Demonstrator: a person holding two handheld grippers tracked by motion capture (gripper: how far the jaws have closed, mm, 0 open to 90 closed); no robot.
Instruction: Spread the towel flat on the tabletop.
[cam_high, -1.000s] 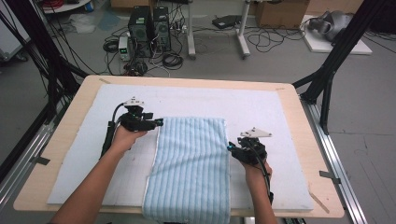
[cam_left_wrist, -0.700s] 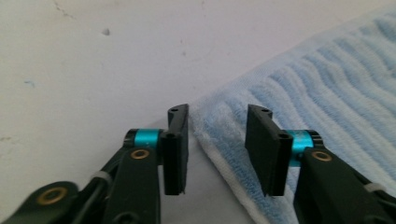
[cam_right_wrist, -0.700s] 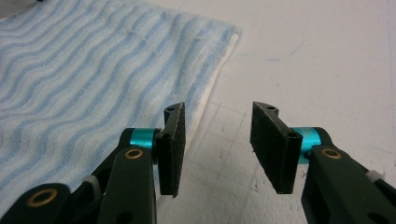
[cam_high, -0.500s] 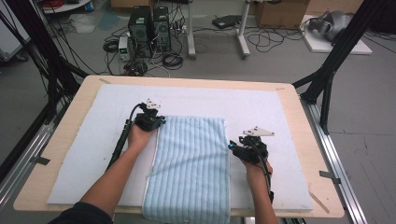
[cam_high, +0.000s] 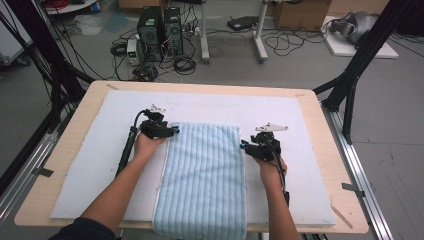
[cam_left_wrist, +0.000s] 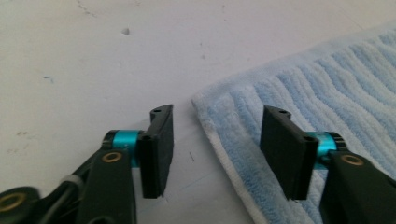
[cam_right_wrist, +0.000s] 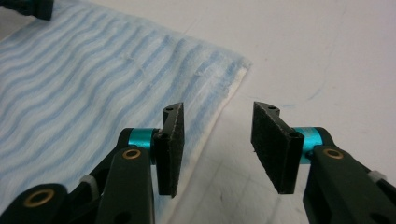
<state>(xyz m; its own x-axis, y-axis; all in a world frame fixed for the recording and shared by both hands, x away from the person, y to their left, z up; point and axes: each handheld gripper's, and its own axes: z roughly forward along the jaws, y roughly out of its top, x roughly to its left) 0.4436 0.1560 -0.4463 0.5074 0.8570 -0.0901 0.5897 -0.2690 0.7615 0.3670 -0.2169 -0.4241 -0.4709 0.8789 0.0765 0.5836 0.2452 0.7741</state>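
The blue striped towel (cam_high: 205, 175) lay flat on the white mat (cam_high: 90, 165), its near end hanging over the table's front edge. My left gripper (cam_high: 172, 130) straddled its far left corner with jaws wide; my right gripper (cam_high: 243, 145) gaped wide over its right edge.

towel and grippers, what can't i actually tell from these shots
- Towel near end: in the high view it hangs past the table edge and the picture's bottom cuts it off.
- Towel layers: whether it is folded is unclear; no view shows its underside.
- Left gripper: its open jaws straddle the towel's corner edge, but contact with the cloth cannot be judged.
- Right gripper: the same; open at the towel's edge, height above the mat unclear.
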